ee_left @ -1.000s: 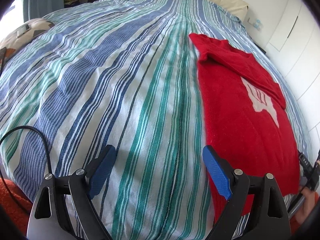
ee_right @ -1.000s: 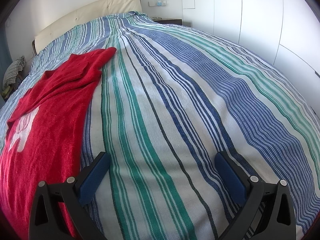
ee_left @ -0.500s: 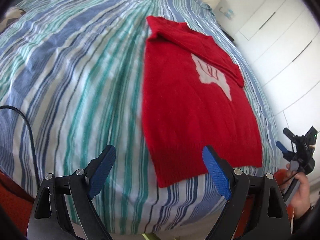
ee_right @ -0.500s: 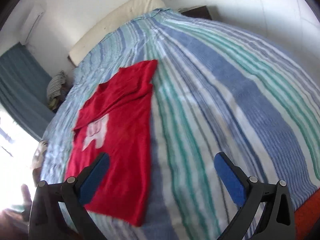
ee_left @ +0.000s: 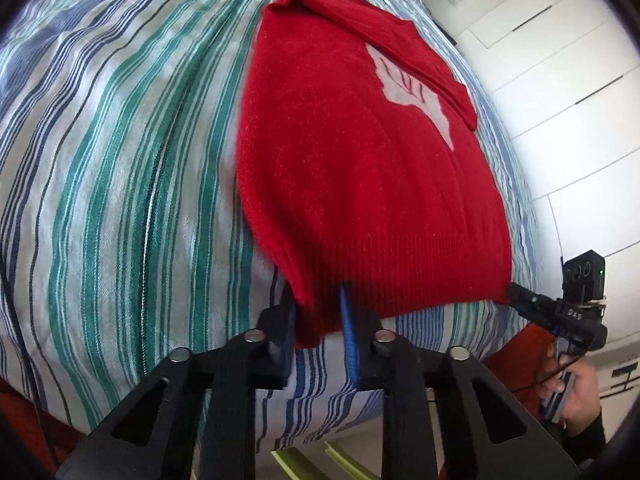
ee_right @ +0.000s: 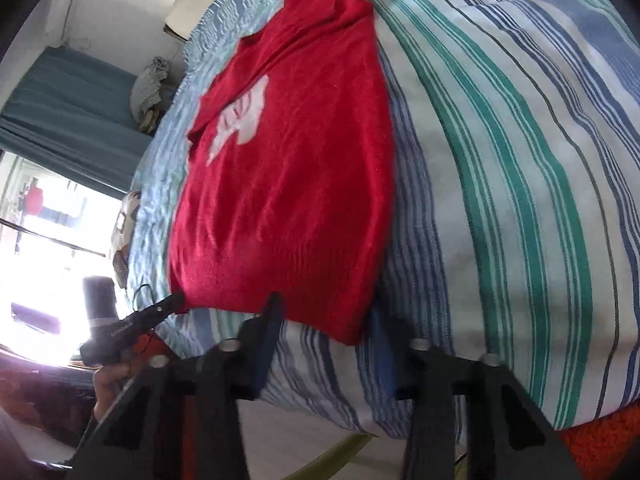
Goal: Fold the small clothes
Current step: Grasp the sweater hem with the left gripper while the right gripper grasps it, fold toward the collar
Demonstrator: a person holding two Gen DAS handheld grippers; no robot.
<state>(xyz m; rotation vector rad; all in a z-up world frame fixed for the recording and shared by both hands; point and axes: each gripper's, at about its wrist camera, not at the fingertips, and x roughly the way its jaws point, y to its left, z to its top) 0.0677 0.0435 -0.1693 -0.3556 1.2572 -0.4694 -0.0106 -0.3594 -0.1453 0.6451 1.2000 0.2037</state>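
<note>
Between the pads of the left gripper, which stand narrow and pressed together, sits the near left corner of the red sweater; that corner is pinched at the ribbed hem. Ahead of the jaws the garment lies flat on the striped bedspread, its white motif facing up and its sleeves already folded in at the far end.

At the opposite hem corner, the right gripper is closing; in its own blurred view the corner lies between the jaws, and the left wrist view shows its tips at the fabric edge. Whether its pads already press the cloth cannot be told.

Judged progress: early. Both hem corners are addressed; the lengthwise fold toward the collar is not yet made.
</note>
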